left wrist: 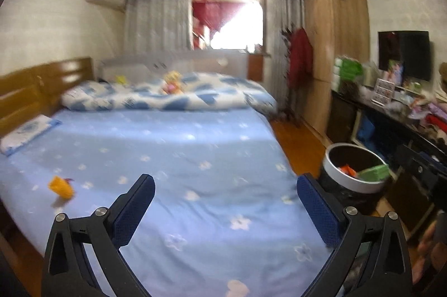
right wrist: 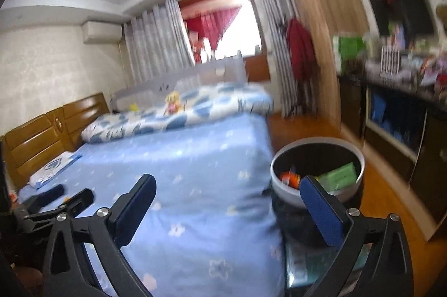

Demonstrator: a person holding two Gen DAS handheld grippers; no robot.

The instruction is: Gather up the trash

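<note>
A crumpled orange-yellow wrapper lies on the blue flowered bed sheet, to the left of my left gripper. That gripper is open and nothing is between its blue pads. A round bin with a grey rim and black liner stands on the floor at the bed's right side. It holds a green box and an orange piece. My right gripper is open and empty, its right finger in front of the bin. The left gripper shows at the far left of the right wrist view.
A folded blue-white quilt with toys and a pillow lie at the bed's far side, by a wooden headboard. A dark cluttered cabinet, a TV, a wardrobe and a red coat line the right wall.
</note>
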